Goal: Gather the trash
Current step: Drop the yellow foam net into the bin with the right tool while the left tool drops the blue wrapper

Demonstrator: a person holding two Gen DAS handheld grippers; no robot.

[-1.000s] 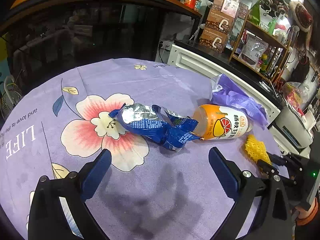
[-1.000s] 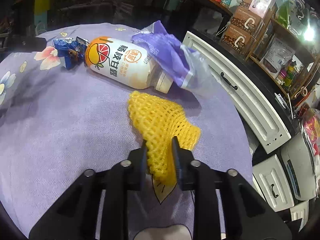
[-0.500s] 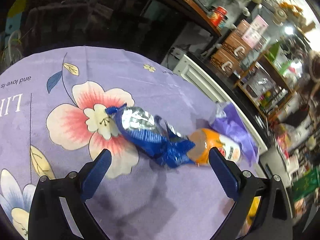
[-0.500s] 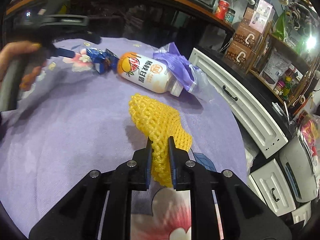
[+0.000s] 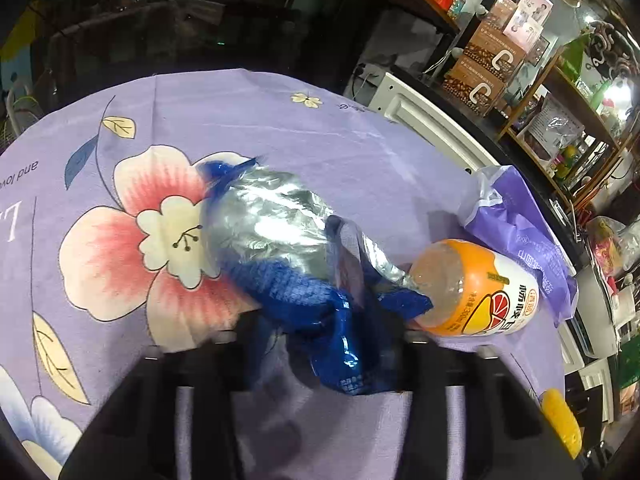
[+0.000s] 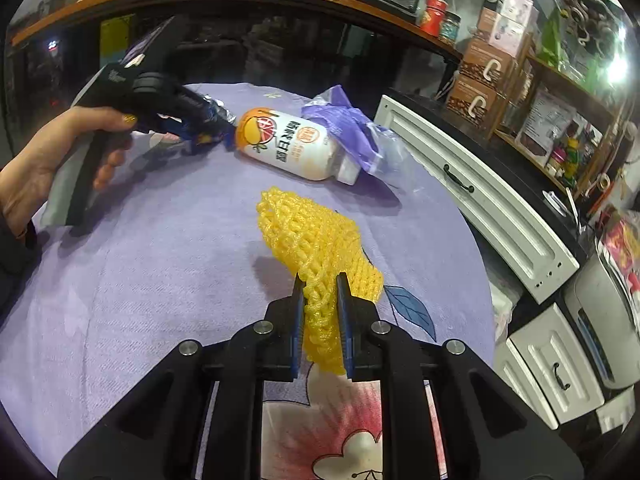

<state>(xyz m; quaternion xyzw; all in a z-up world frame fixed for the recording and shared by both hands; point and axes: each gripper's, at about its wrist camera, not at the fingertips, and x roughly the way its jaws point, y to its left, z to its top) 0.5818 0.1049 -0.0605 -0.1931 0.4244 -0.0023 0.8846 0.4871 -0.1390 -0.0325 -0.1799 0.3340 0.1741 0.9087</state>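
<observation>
A crumpled blue and silver snack wrapper (image 5: 292, 264) lies on the purple flowered tablecloth (image 5: 248, 120). My left gripper (image 5: 324, 344) has its fingers closing around the wrapper's near end; the image is blurred, so the grip is unclear. It also shows in the right wrist view (image 6: 192, 124). An orange-and-white drink bottle (image 5: 476, 292) lies on its side to the right of the wrapper, also in the right wrist view (image 6: 292, 148). My right gripper (image 6: 320, 292) is shut on a yellow foam net (image 6: 316, 244), holding it above the cloth.
A purple plastic bag (image 6: 352, 128) lies behind the bottle near the table's far right edge. A white cabinet (image 6: 480, 192) stands beside the table on the right. Shelves with boxes (image 6: 488, 68) and jars are behind.
My left gripper moved forward to the wrapper and its fingers narrowed around it. My right gripper lifted the yellow net up and back from the cloth.
</observation>
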